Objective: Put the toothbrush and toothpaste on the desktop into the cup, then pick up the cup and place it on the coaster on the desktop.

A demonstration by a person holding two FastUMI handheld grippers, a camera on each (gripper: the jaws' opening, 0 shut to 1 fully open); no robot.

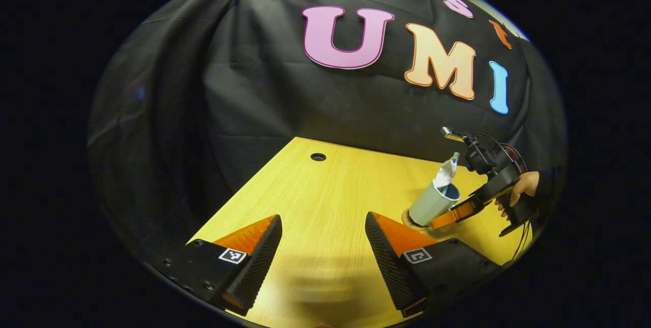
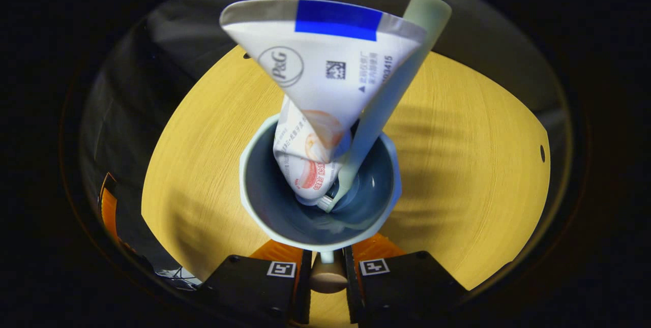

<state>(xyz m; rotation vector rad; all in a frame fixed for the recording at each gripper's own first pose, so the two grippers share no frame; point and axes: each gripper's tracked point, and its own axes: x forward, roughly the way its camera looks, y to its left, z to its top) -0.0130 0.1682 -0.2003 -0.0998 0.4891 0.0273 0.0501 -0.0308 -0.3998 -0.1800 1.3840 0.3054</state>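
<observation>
Bottom of the left gripper view: left gripper (image 1: 323,218), fingers spread wide apart, gripping nothing, just bare yellow wooden table (image 1: 315,190) between them.

Right of centre in the same view: pale cup (image 1: 432,202), tilted, its base at a round brownish coaster (image 1: 410,221) near the table's right edge. Cannot tell whether the base rests on the coaster or hangs just above it. Sticking up out of the cup: white toothpaste tube (image 1: 446,173) and, just beside it, the pale end of the toothbrush (image 1: 455,155). At the cup's lower right side: right gripper (image 1: 447,216), held by a hand (image 1: 524,188) at the far right of the frame.

Bottom centre of the right gripper view: right gripper (image 2: 327,254), fingers drawn close together and clamped on a narrow part at the near rim of the cup (image 2: 264,201). Looks straight down into the cup's blue-grey inside, in the middle of the frame. Toothpaste tube (image 2: 325,79) standing cap-down inside, its flat crimped end fanning wide toward the top of the frame. Toothbrush (image 2: 394,89) leaning against the tube's right side, head down in the cup's bottom, handle rising to the upper right. Yellow table (image 2: 203,165) all round the cup.
</observation>
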